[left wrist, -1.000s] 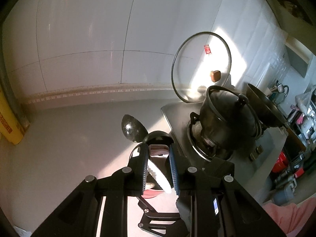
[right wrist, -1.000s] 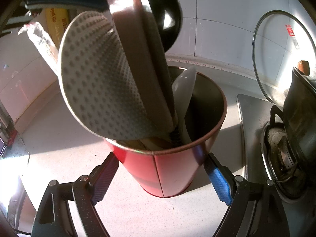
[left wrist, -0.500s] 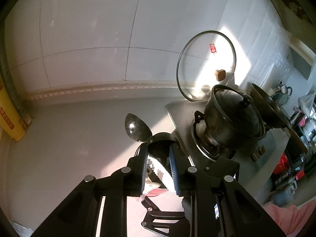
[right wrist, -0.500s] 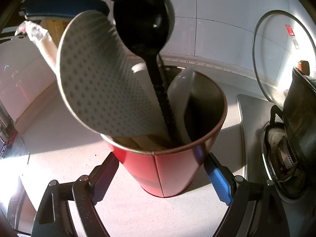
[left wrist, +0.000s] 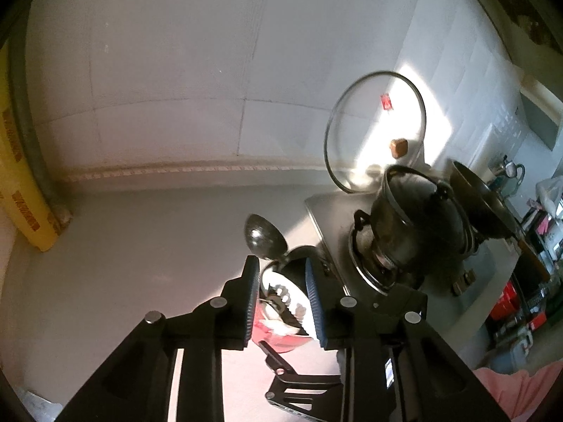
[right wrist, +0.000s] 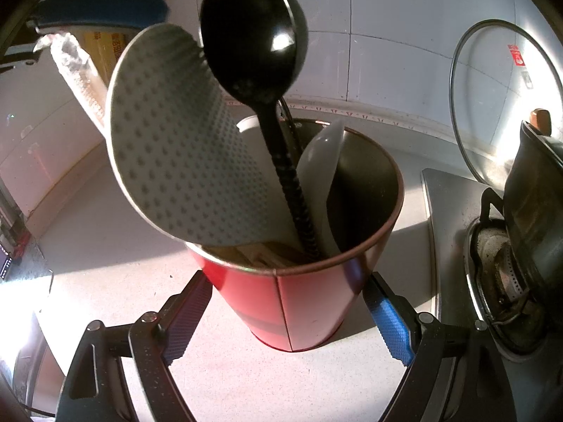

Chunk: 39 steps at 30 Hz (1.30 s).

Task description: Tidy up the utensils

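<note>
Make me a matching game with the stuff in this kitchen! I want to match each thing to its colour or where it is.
Things:
1. ladle
2. utensil bucket
3. glass lid
4. dotted rice paddle

Descriptions:
A. leaning on the wall tiles
B. red outside, standing on the counter
C. shiny black, handle down in the bucket
D. pale grey and bumpy, sticking out of the bucket

Pairs: 1-C, 2-B, 3-A, 4-D
</note>
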Motion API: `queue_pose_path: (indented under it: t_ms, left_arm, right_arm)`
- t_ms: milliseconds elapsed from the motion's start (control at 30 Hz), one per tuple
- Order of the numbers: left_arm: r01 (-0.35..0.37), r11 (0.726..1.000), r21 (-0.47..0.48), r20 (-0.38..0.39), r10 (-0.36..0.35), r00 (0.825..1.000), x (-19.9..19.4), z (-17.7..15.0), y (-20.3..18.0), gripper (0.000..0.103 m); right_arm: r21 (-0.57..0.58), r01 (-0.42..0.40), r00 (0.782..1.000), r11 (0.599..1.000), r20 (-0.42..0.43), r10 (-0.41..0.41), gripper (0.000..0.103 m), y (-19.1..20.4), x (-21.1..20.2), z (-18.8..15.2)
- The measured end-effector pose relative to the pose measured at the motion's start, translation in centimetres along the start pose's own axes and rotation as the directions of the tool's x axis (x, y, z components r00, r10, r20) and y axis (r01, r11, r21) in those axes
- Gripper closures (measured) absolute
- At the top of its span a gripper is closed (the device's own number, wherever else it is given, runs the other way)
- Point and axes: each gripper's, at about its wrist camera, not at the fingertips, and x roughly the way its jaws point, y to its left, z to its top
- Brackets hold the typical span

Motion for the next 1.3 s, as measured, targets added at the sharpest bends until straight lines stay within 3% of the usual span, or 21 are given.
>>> queue_pose_path:
  t_ms: [300,400,433,667,700,733,967,1300]
  left_arm:
    - [-0.08,0.993,-0.085,0.041,0.084,0.996,-1.6,-0.3,3.3,0.065]
    - [-0.13,0.982,-0.135,0.032,0.135,0.99,-1.7,-0.8,5.2,0.054]
    - [-0.158,0.975,-0.157,0.023,0.163,0.986,-1.6,-1.1,6.0,0.048]
    - [-0.301,0.917,-0.262,-0.095,0.286,0.954,0.2,-3.7,10.3,0.038]
    - [-0.315,0.91,-0.27,-0.115,0.294,0.949,0.6,-4.1,10.7,0.032]
    - [-0.328,0.904,-0.276,-0.135,0.301,0.944,1.1,-4.6,11.2,0.026]
    - [-0.377,0.871,-0.314,-0.24,0.311,0.919,3.8,-7.6,13.3,0.021]
    - [-0.397,0.867,-0.3,-0.295,0.311,0.903,5.5,-9.4,14.0,0.018]
  right_arm:
    - [-0.001,0.0,1.0,1.0,0.002,0.0,0.014,0.0,0.0,0.1]
    - [0.001,0.001,1.0,1.0,0.003,-0.001,0.014,-0.1,0.1,0.1]
    - [0.002,0.001,1.0,1.0,0.004,-0.001,0.014,-0.1,0.1,0.1]
    - [-0.001,0.0,1.0,1.0,0.005,0.0,0.014,0.0,0.0,-0.1]
    - [0.001,0.001,1.0,1.0,0.007,-0.001,0.014,-0.1,-0.5,-0.4]
    - [0.003,0.003,1.0,1.0,0.008,-0.003,0.014,-0.1,-0.5,-0.3]
    - [0.009,0.009,1.0,1.0,0.01,-0.009,0.018,-0.2,-0.5,-0.5]
    - [0.017,0.013,1.0,1.0,0.014,-0.013,0.018,-0.1,-0.4,-0.8]
